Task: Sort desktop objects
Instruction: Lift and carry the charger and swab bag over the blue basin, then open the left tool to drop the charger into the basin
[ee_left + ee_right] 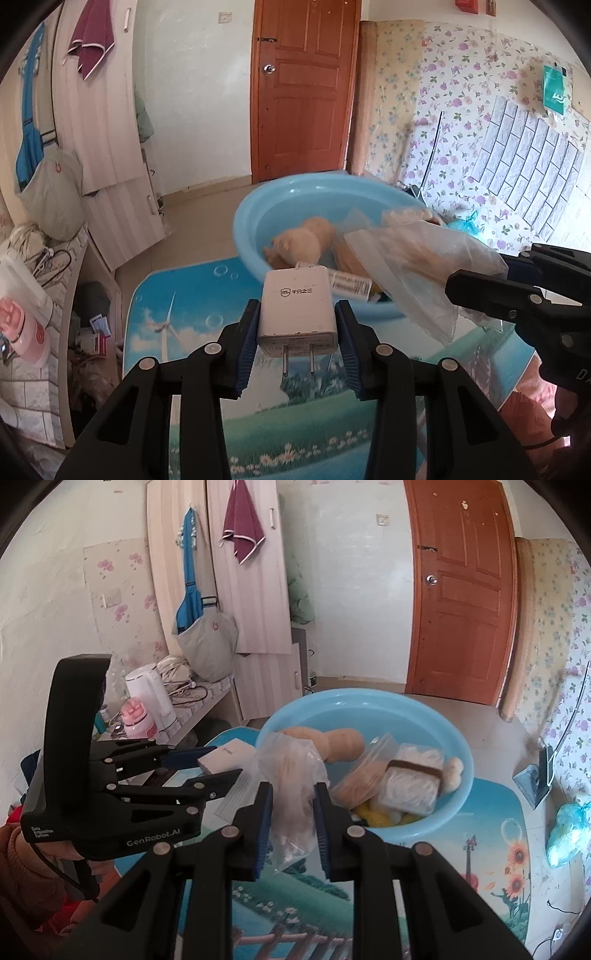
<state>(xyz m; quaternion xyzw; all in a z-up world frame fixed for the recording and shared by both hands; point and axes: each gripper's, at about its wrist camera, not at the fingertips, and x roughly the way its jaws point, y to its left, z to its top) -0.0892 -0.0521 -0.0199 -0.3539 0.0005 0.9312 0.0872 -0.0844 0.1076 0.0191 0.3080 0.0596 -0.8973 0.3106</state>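
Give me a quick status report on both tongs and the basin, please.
Left tongs shut on white charger. Right tongs shut on clear plastic bag. Blue basin ahead, already holding items. Nothing blocking.

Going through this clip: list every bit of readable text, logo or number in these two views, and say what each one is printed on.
"GenRobot.AI": on the black body of the left gripper, seen from the right wrist view.
"千分之三" beside a shield logo: on the white charger held by the left gripper.
Small print on the charger's prong face: too small to read.
Barcode label in the blue basin: blurred.
Green hanging bag on the wall: white mark, unreadable.
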